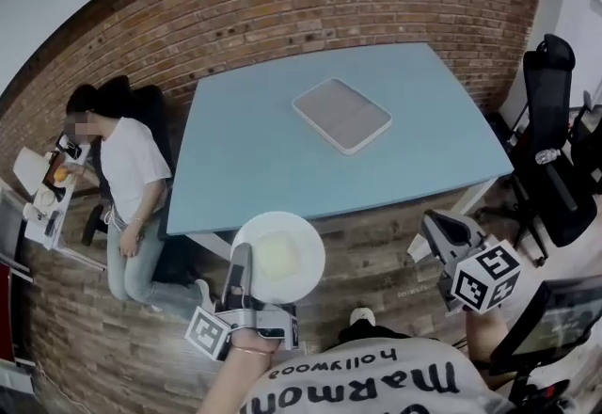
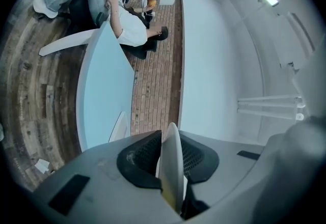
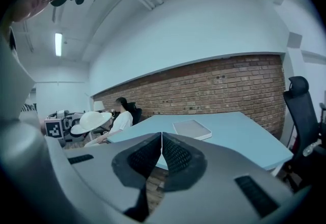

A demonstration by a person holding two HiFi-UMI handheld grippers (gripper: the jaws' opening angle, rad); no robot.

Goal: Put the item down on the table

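Observation:
A white round plate (image 1: 278,256) hangs in the air just in front of the near edge of the light blue table (image 1: 254,158). My left gripper (image 1: 241,263) is shut on the plate's left rim; in the left gripper view the plate (image 2: 172,167) shows edge-on between the jaws. My right gripper (image 1: 440,231) is held off the table's near right corner, shut with nothing between its jaws (image 3: 162,139). From the right gripper view the plate (image 3: 91,121) appears at the left, with the table (image 3: 239,136) beyond.
A white flat tray (image 1: 341,114) lies on the table's far middle. A person in a white shirt (image 1: 132,177) sits at the table's left side. A black office chair (image 1: 555,149) stands at the right. Brick-patterned floor surrounds the table.

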